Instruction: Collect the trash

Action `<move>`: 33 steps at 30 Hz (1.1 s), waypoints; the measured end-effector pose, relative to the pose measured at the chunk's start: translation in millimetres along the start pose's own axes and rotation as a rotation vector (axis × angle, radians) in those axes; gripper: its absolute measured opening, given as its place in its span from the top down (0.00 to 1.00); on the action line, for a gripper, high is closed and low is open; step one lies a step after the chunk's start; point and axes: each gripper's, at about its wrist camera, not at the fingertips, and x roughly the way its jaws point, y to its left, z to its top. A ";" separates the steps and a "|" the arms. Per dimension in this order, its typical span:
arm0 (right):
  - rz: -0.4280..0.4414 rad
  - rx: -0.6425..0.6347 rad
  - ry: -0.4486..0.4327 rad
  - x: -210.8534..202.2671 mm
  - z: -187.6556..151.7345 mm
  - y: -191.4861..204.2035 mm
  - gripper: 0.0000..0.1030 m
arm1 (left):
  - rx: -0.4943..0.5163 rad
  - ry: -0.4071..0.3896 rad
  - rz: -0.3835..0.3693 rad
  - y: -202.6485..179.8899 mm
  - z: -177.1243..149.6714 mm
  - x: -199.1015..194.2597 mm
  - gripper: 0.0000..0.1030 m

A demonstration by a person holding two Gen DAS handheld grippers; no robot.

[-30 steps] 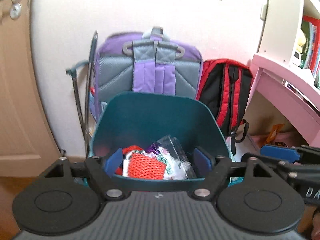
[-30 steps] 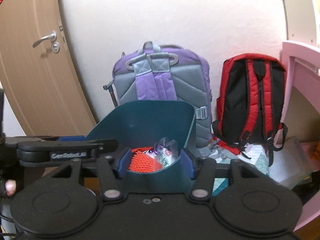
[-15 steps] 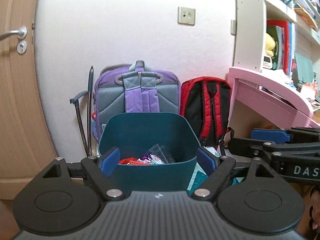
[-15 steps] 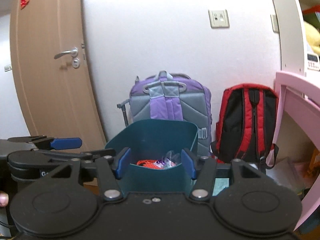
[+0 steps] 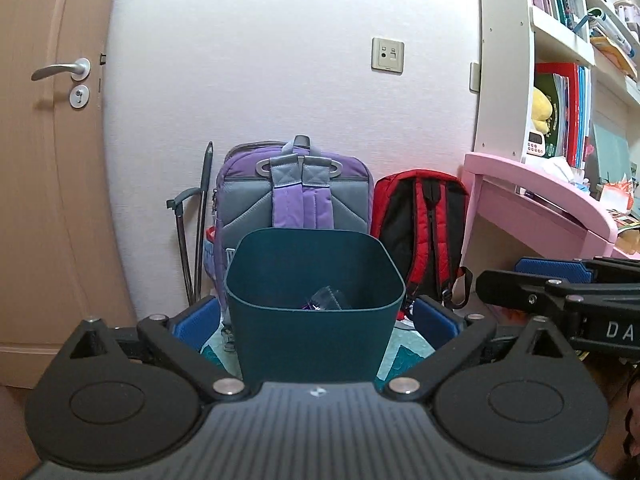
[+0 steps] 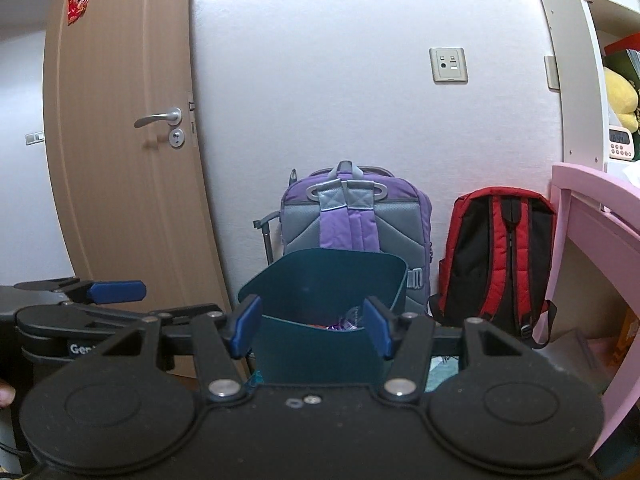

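The bin (image 5: 314, 320) stands on the floor against the purple backpack (image 5: 296, 196), with the red backpack (image 5: 424, 232) just beside it and the door (image 5: 48, 160) off to the left; inside, only a bit of trash (image 5: 326, 300) shows over the rim, a clear crinkled wrapper with something purple under it; the rest is hidden by the near wall

The left gripper (image 5: 316, 320) has just been opening and its jaws now stand wide, one blue pad seen either side of the bin, nothing between them that they press on; the right gripper (image 6: 312, 326) is parted too, empty, lined up on the bin's near wall from further right

The trash looks light, soft and springy; film of that sort is slippery and crushes rather than breaks, so a firm pinch on a bunched fold should serve better than a flat edge; the bin itself seems thin, stiff plastic and light with so little in it; its rim is the natural hold, one pad inside and one outside the wall, though a one-sided grip may tip it
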 end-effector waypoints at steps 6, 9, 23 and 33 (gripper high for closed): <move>-0.006 0.007 0.007 -4.0 1.6 2.4 0.46 | 0.002 -0.009 -0.002 0.9 3.9 -11.5 0.00; -0.003 0.008 0.007 -4.6 2.4 2.9 0.46 | 0.007 -0.006 0.009 -0.3 6.4 -14.0 0.00; 0.000 0.006 0.007 -6.9 3.3 4.7 0.46 | -0.018 -0.012 0.007 0.9 9.7 -17.8 0.00; 0.004 0.010 0.014 -4.8 2.4 5.8 0.45 | -0.021 -0.007 0.015 2.3 8.9 -17.0 0.00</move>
